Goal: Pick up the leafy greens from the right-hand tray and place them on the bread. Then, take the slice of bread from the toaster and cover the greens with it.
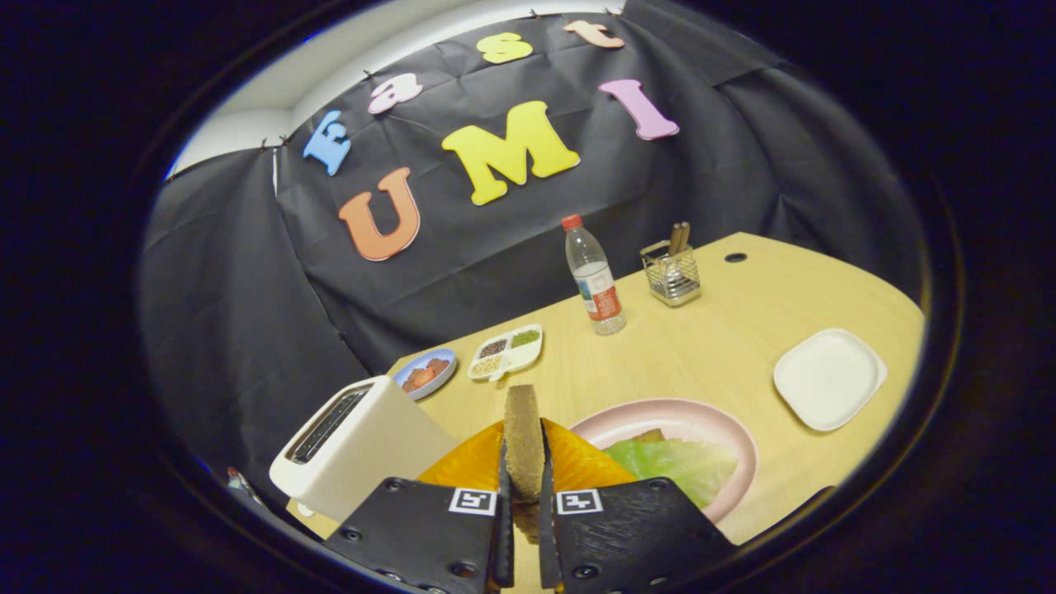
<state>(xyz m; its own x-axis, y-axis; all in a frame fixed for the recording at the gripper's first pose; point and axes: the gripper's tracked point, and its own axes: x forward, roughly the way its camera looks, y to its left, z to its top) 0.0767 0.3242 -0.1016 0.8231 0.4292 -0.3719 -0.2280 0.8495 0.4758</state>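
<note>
Brown and porous, the slice of bread [523, 441] standing on edge between the two black fingers of the gripper [523, 495], pinched from both flat sides, its top rising above the fingertips. Just beyond the slice and a little to its right, the pink plate [726, 429] with the leafy greens [672, 466] already lying on it; under the greens a brown corner peeking out (probably the lower bread, but too little visible to be sure). Something orange [582, 466] directly behind the slice, touching the plate's near side or lying over it; impossible to tell which, or what it is. To the left of the slice, near it, the white toaster [355, 445], slots up and looking empty. Well beyond the plate, on the wooden table [726, 330], a white square tray [829, 378], bare now, a water bottle [596, 276], a wire holder [671, 274], a divided dish of seeds [506, 351] and a small blue dish [425, 371]. Judged from this: greens step done, covering step in hand. Possible troubles from here: the slice held upright, so needing a turn to lie flat, and a quick release while tilted could let it slide off the smooth leaf or land half over the rim; too hard a squeeze could crumble it; lowering too close could drag the greens aside.
</note>
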